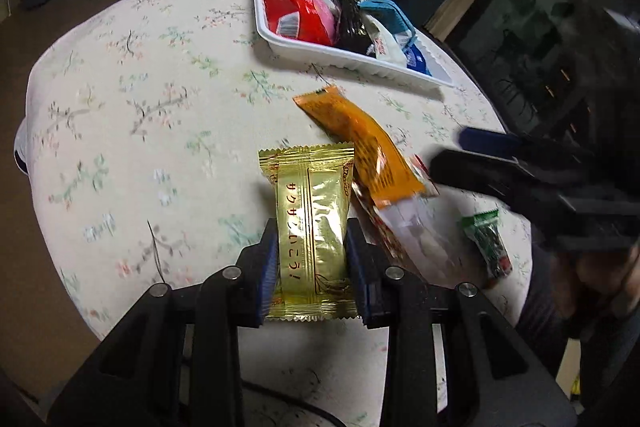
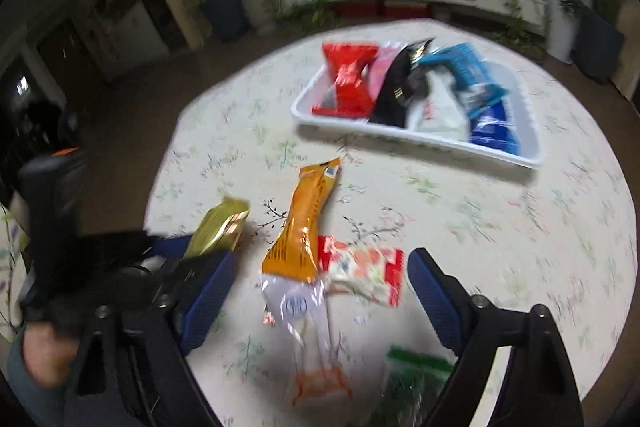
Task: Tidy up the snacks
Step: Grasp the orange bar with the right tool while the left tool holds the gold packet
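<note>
My left gripper is shut on a gold snack packet, held above the flowered tablecloth; the packet also shows in the right wrist view. My right gripper is open and empty, hovering over an orange-and-clear snack bag and a red-and-white packet. It enters the left wrist view from the right. The orange bag lies in front of the gold packet. A white tray holding several snack packets sits further back, and shows in the right wrist view.
A small green packet lies near the table's right edge, also low in the right wrist view. The round table has a flowered cloth. Plants and a low white shelf stand behind it.
</note>
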A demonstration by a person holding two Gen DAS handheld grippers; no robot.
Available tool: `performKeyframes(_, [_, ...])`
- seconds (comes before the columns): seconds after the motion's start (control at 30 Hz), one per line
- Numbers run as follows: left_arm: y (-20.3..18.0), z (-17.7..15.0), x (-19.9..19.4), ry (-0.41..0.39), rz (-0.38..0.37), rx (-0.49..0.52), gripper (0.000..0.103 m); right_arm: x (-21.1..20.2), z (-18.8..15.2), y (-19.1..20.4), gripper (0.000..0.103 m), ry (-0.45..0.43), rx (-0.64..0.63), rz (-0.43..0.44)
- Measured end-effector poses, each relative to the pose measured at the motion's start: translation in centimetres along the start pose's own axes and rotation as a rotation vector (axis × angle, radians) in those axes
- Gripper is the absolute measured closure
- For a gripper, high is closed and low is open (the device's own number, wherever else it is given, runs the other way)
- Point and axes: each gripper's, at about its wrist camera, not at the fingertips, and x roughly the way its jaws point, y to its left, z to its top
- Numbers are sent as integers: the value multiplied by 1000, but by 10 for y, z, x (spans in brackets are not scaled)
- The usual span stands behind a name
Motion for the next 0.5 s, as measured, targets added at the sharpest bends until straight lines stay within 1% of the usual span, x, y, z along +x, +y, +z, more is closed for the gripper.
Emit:
performKeyframes(0.03, [-2,-4,0,0,0,1,74,13,7,2,26,33,-6,-7])
performKeyframes(0.17, [-3,-10,-2,-17,13,-6,74,45,20,7,30,104,-29,-52])
performKeyframes(0.27, [2,-11,-4,-28,19,-19,74,61,25,7,32,144,-29,-56])
performKeyframes(0.33, [3,-12,-5,-28,25,-20,74,73,27,3,38,187,-24,-76])
performKeyframes(0.37, [4,-13,-5,-25,26,-20,74,72,28,5,39,169,-36,-83])
performKeyframes(0.4, [5,-13,-5,-23,27,-20,74,73,29,5,43,180,-38,-86])
performKeyframes(0.43, [5,-14,-5,-22,28,-20,74,73,29,5,45,177,-43,-93])
performKeyframes(0.5, [6,-13,-4,-21,27,-21,74,73,28,8,60,180,-62,-100])
